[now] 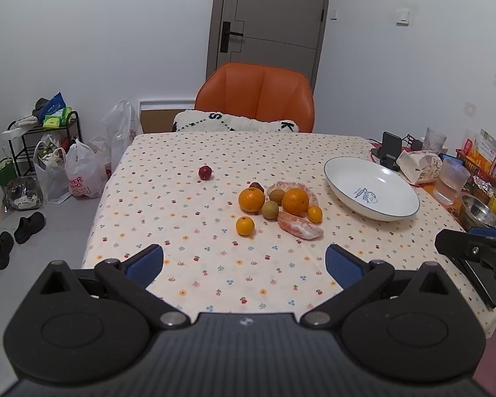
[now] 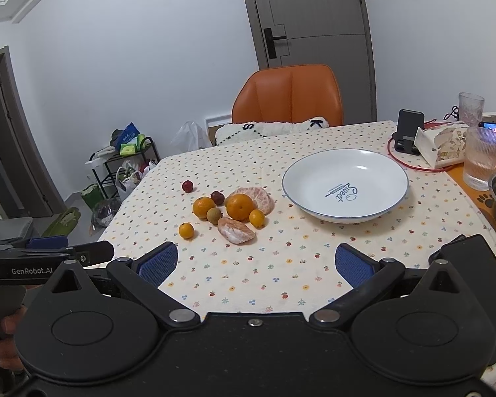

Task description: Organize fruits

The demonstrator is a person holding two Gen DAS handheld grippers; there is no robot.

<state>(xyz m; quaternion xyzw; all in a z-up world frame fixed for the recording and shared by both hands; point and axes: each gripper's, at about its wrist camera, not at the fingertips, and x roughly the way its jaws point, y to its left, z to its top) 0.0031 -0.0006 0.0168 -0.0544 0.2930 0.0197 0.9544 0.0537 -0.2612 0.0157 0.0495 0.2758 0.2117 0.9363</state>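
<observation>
Both hand-held grippers, left and right, were released, empty; round oranges mid-frame (touching neighbours) could roll off surface if nudged.

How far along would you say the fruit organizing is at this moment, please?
Nothing looks done: the white plate holds no fruit. Nothing is in hand; the left gripper and right gripper are both open. All the fruit, including the lone red one, remains on the tablecloth.

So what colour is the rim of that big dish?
Blue-grey, around a white dish; clearest in the right wrist view.
</observation>
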